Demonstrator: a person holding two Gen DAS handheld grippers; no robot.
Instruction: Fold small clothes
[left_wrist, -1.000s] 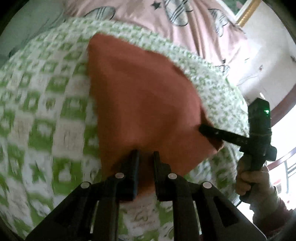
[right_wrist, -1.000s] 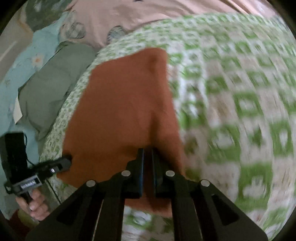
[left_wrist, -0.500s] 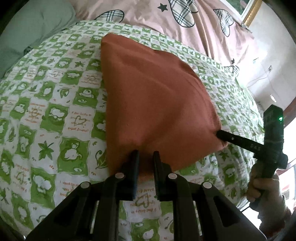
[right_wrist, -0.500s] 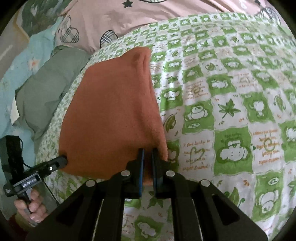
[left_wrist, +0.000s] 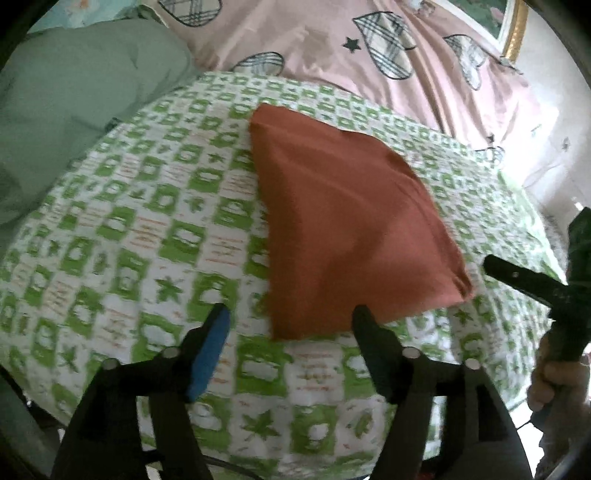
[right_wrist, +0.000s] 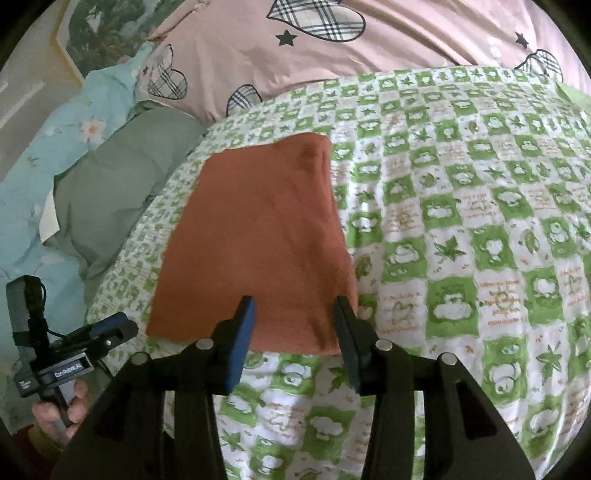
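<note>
A folded rust-orange cloth lies flat on the green-and-white checked bedspread. My left gripper hangs just short of the cloth's near left corner; its jaws are opening, wide apart, and the pads touch nothing. My right gripper hovers over the cloth's near right corner with its jaws opening; the cloth's edge shows between them, not pinched. Each gripper also appears in the other's view: the right gripper held by a hand at the right, the left gripper at the lower left.
A pink quilt with plaid hearts lies along the far side. A grey-green pillow and light-blue floral bedding lie to the left. The bedspread drops off at its near edge.
Both grippers were shut on the cloth's near edge; both now stand open, pulled back and raised. The cloth has dropped flat onto the bedspread.
</note>
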